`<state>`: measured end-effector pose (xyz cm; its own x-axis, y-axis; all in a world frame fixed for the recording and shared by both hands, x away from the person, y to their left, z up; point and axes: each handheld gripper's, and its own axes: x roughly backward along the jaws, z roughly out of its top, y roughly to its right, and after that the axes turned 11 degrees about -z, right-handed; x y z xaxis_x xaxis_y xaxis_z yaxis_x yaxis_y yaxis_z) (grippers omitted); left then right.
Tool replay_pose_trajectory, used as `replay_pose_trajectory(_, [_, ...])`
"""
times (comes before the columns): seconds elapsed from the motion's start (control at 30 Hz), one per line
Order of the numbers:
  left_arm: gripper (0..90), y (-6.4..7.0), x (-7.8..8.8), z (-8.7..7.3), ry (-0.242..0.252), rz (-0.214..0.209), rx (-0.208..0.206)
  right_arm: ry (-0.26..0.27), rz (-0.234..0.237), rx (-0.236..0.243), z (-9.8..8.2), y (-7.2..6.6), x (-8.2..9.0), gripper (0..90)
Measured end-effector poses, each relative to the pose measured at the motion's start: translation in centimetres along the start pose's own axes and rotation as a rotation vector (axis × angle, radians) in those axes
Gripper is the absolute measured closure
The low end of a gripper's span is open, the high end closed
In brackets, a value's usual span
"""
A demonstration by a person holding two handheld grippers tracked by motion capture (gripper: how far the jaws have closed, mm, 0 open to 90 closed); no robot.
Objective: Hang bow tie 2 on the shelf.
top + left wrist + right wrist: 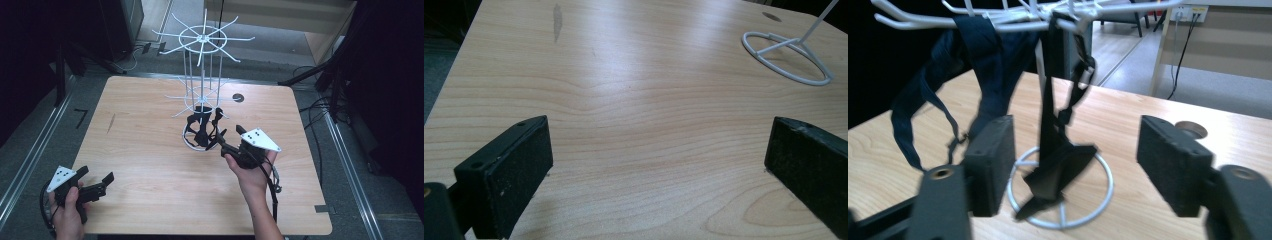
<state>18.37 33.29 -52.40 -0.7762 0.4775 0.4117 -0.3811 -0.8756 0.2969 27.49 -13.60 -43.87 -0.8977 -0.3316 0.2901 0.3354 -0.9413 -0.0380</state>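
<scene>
Between the right gripper's (1073,165) parted, unclenched jaws hangs a black strap (1053,150), untouched, off the white rack (202,40); its ring base (1060,190) lies below. Left gripper (654,170), released, hovers over bare table (634,100), rack base far right.

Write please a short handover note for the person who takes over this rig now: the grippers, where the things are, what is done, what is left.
Left gripper: open, holding nothing, low over the near left of the table.
Right gripper: open, pads clear of the black straps, which hang between its jaws.
Things: black straps hang from the lower hooks of the white wire rack, over its ring base.
Done: straps appear to be hung.
Left: probably draw the right gripper back; upper hooks look bare.
</scene>
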Motion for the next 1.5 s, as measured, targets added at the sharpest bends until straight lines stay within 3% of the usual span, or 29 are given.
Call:
replay_pose_trajectory(0.2, [0.0, 0.0, 0.0, 0.0, -0.001, 0.001, -0.002, -0.001, 0.011, -0.012, -1.3, 1.5, 1.0, 14.8])
replay_pose_trajectory(0.43, [0.0, 0.0, 0.0, 0.0, -0.004, 0.002, -0.006, -0.021, 0.02, -0.034, -3.1, 3.2, 1.7, 10.3])
replay_pose_trajectory(0.7, [0.0, 0.0, -0.1, 0.0, -0.003, 0.002, -0.005, -0.043, -0.012, -0.071, -5.1, 5.4, 2.6, 9.2])
replay_pose_trajectory(0.93, [0.0, 0.1, -0.1, 0.0, -0.003, 0.004, -0.006, -0.057, -0.037, -0.072, -6.4, 6.8, 3.4, 8.8])
replay_pose_trajectory(1.5, [0.0, 0.0, -0.1, 0.0, -0.003, 0.002, -0.005, -0.095, -0.069, -0.086, -8.9, 8.8, 5.0, 8.2])
